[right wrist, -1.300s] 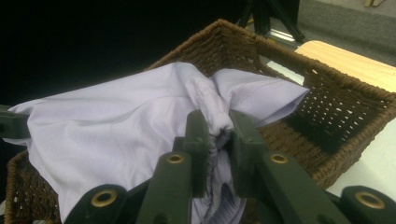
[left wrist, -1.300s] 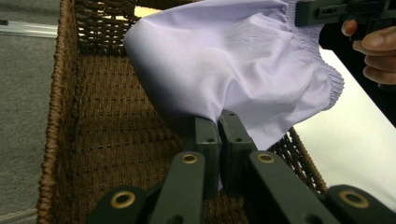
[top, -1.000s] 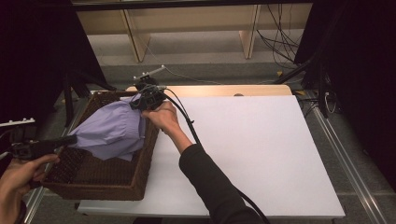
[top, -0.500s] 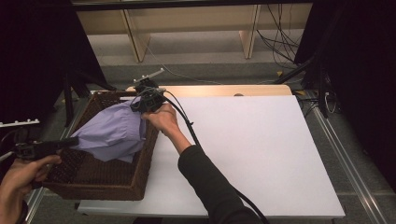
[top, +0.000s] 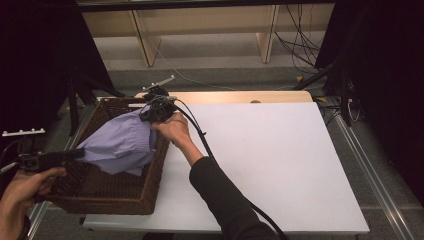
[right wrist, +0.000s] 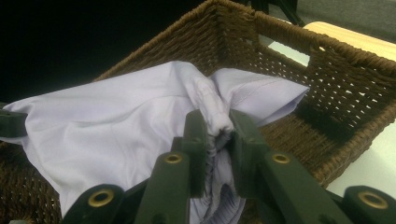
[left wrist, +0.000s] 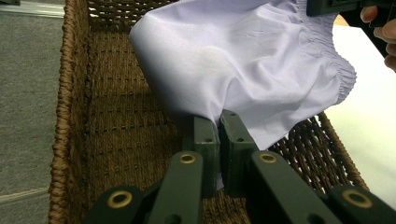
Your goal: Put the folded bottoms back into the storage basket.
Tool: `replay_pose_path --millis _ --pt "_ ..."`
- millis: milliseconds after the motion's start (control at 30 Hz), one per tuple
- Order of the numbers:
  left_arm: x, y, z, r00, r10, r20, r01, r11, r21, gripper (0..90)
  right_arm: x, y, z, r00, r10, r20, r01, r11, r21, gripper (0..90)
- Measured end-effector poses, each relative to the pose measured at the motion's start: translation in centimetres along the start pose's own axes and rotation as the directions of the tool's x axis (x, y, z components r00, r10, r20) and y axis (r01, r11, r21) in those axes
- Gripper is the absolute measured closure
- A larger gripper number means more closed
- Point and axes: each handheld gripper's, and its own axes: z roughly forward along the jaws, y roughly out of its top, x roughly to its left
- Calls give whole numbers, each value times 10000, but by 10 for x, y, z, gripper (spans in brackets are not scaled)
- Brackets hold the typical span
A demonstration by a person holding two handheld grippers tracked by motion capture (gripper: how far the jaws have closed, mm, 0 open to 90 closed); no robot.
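Right, both grippers are clamped on a pale purple cloth (top: 122, 142), stretched above the brown wicker basket (top: 107, 197). Left gripper (left wrist: 218, 122) pinches the cloth's edge over the basket's left side; right gripper (right wrist: 215, 127) bites a bunched, gathered bit over the basket's far-right corner, w/ the white table (top: 280, 165) just beside the basket.

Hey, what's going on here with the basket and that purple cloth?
A person holds a lavender garment stretched above a brown wicker basket at the white table's left end. The left gripper is clamped on one edge, the right gripper on the bunched elastic waistband. Whether it is going in or coming out cannot be told.
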Motion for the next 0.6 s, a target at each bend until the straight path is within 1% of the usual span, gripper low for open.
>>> replay_pose_path --millis 167,233,267,300,333,367,400,433,467,500,533,600 --pt "1 0 1 10000 -26 -60 26 10000 41 851 0 0 1 10000 -28 1 28 10000 16 785" --pt "1 0 2 9999 -69 -135 70 10000 70 791 0 -1 2 10000 -28 35 28 10000 26 770" --pt "1 0 3 9996 -139 -243 143 9998 142 648 0 -1 3 9995 -205 237 206 9998 -38 655" --pt "1 0 3 9996 -139 -243 143 9998 142 566 0 -1 3 9995 -205 237 206 9998 -38 655" --pt "1 1 3 9983 -92 -579 97 9999 89 473 -1 0 4 9995 -91 309 95 9999 -140 426" --pt "1 1 3 9983 -92 -579 97 9999 89 459 -1 0 4 9995 -91 309 95 9999 -140 426" --pt "0 2 3 9975 -173 -679 170 9998 -57 426 -2 1 6 9985 -177 516 178 9998 -14 293" --pt "-1 2 2 9966 -181 -799 170 9997 -150 426 -2 1 6 9985 -177 516 178 9998 -14 293" --pt "-2 3 1 9961 -171 -868 155 9997 -191 390 -2 1 6 9957 -315 868 310 9995 69 266" --pt "-3 3 1 9962 -149 -861 129 9996 -237 361 -1 0 6 9936 -429 1042 426 9991 52 262" --pt "-4 4 0 9961 -107 -873 85 9996 -256 337 -2 1 3 9948 -368 954 368 9993 25 260" --pt "-6 5 -1 9957 -97 -922 73 9996 -270 328 -2 1 2 9948 -372 952 377 9993 -27 258"
